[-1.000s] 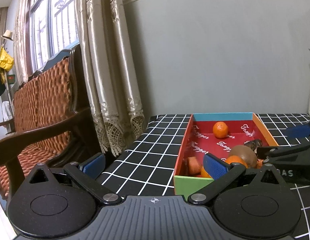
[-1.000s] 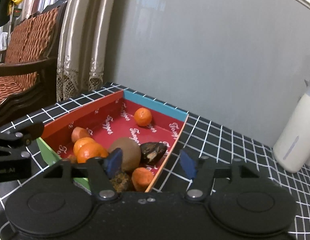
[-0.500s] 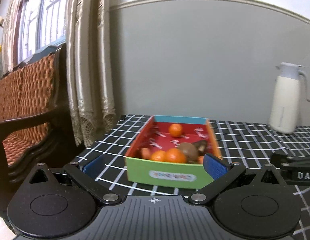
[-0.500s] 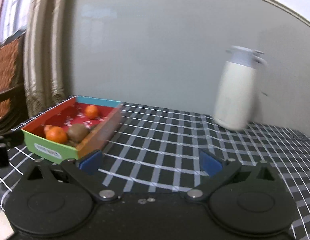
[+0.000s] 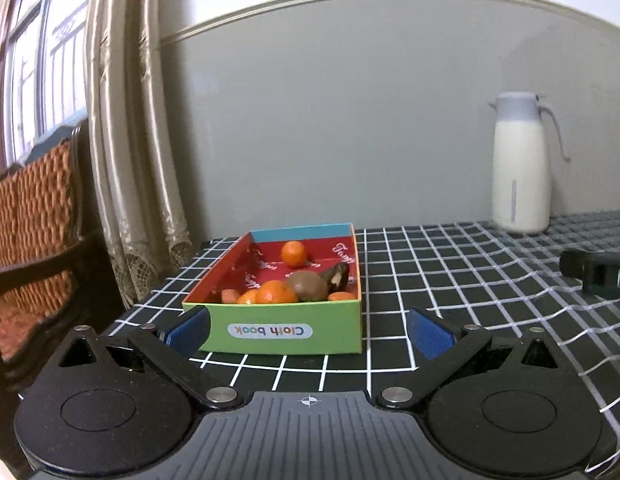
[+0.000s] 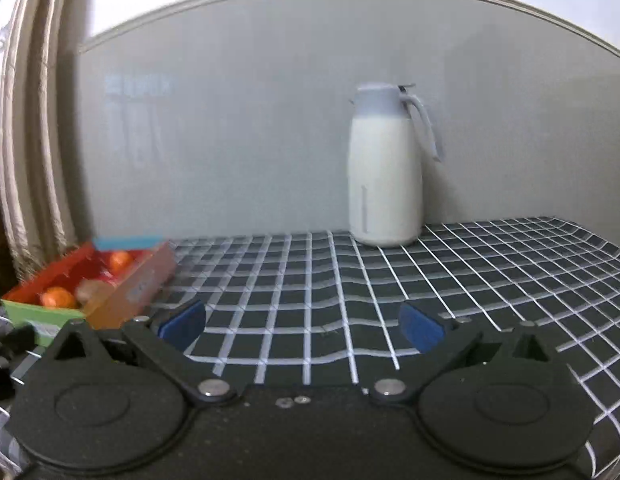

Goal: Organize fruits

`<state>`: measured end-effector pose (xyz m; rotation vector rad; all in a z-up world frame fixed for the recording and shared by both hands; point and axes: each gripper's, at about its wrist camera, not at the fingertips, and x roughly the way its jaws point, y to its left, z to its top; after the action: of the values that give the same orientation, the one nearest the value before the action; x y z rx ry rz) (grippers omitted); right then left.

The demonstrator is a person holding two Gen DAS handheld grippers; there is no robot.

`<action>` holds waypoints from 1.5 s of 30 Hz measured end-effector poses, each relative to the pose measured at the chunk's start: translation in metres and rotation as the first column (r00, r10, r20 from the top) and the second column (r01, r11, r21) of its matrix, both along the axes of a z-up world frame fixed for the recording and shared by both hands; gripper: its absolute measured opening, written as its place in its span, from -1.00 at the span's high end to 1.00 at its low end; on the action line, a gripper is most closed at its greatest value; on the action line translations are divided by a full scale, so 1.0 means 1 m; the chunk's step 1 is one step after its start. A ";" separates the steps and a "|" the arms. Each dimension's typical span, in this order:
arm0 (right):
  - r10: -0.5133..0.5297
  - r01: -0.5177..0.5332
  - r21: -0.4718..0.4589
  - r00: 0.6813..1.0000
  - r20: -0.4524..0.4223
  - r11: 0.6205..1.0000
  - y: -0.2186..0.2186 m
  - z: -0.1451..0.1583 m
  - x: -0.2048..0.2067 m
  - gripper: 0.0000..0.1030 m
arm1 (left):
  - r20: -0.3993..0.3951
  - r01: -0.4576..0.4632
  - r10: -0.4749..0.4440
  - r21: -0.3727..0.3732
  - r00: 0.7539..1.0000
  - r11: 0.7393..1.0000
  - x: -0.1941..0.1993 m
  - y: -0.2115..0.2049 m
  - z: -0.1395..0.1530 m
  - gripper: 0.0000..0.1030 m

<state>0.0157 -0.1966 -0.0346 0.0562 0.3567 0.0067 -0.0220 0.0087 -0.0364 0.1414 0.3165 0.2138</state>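
A: Where was the fruit?

B: All of it lay inside an open cardboard box (image 5: pixel 277 330) with a green front wall, standing near the left edge of a tabletop covered in a black cloth with a white grid (image 5: pixel 450 276). 1 mandarin (image 5: pixel 293 253) sat alone near the box's far wall. Near the front wall, a brown kiwi (image 5: pixel 307 285) touched another mandarin (image 5: pixel 275 293), with a dark fruit (image 5: pixel 337 276) beside it that was too small to identify.

A: And the grippers?

B: The left gripper (image 5: pixel 307 330) was spread wide with nothing between its blue pads, pointing at the box front. The right gripper (image 6: pixel 301 326) was also spread wide and empty, its jaws having just been opening, and it hung over bare cloth, well apart from the box.

A: Anything else on the tabletop?

B: A white jug (image 6: pixel 386 168) stood near the far edge, against the wall. No loose fruit showed anywhere.

A: So which step was this?

B: Probably the close: the fruit looked gathered and both tools stood clear. Any next move would only call for checking that nothing had been missed beyond the views.
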 end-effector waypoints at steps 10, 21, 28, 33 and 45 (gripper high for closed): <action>0.076 -0.072 -0.076 0.996 0.051 0.995 0.031 0.003 -0.011 -0.99 | 0.042 -0.038 0.043 -0.110 0.998 0.993 -0.004 0.021 0.001 -1.00; 0.067 -0.049 -0.183 0.993 0.093 0.982 0.038 0.010 -0.006 -0.99 | 0.008 -0.031 0.032 -0.062 0.999 0.998 0.007 0.035 0.002 -1.00; 0.073 -0.062 -0.170 0.996 0.056 0.983 0.042 0.003 -0.003 -0.99 | -0.008 -0.052 0.052 -0.046 0.999 0.998 0.010 0.031 0.000 -1.00; 0.080 -0.069 -0.186 0.996 0.049 0.980 0.046 0.001 -0.003 -0.99 | -0.009 -0.072 0.071 -0.078 0.997 0.994 0.009 0.040 0.000 -1.00; 0.082 -0.072 -0.181 0.996 0.045 0.981 0.046 0.001 -0.001 -0.99 | -0.007 -0.069 0.069 -0.081 0.998 0.994 0.010 0.039 -0.001 -1.00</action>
<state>0.0143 -0.1511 -0.0335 -0.1364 0.3056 0.0523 -0.0121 0.0477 -0.0369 0.0502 0.3346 0.2689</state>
